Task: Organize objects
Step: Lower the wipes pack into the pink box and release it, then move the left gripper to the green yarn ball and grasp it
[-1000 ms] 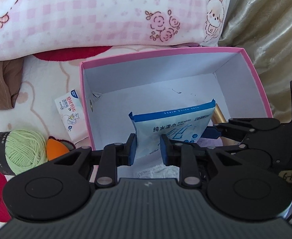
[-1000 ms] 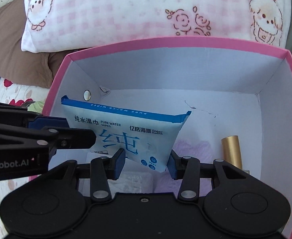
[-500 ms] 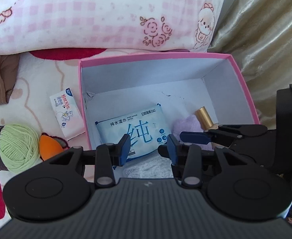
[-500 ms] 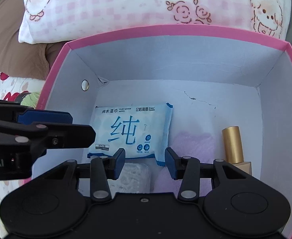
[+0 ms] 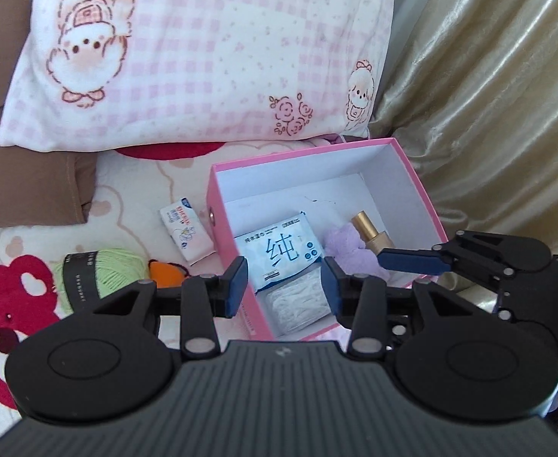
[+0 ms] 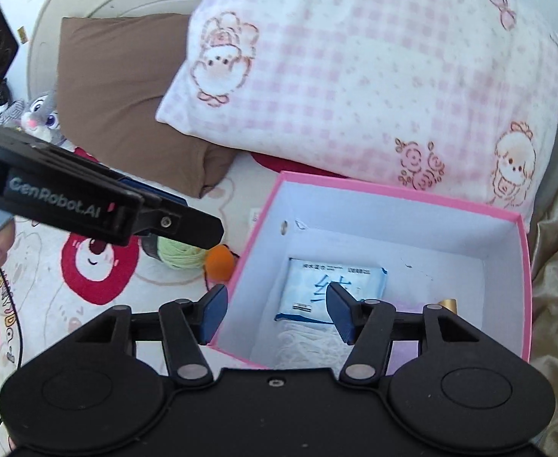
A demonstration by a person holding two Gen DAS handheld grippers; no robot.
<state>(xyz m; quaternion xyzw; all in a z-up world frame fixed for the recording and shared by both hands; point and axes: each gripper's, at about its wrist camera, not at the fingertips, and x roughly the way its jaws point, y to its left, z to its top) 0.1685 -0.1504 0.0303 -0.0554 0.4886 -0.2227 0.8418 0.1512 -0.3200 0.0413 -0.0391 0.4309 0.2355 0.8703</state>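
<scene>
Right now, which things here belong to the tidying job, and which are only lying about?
Job:
- pink box
- wet wipes pack, inside it
- gold bottle, inside it
- small tissue pack, outside
- green yarn, outside
- orange sponge, outside

Just lying about:
- checked pillow
- brown cushion
- curtain

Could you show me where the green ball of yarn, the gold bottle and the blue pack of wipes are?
green ball of yarn [image 5: 117, 271], left wrist view, on its wound green strands.
gold bottle [image 5: 370, 230], left wrist view, on its gold side, inside the pink box.
blue pack of wipes [image 6: 317, 285], right wrist view, on its printed front.
</scene>
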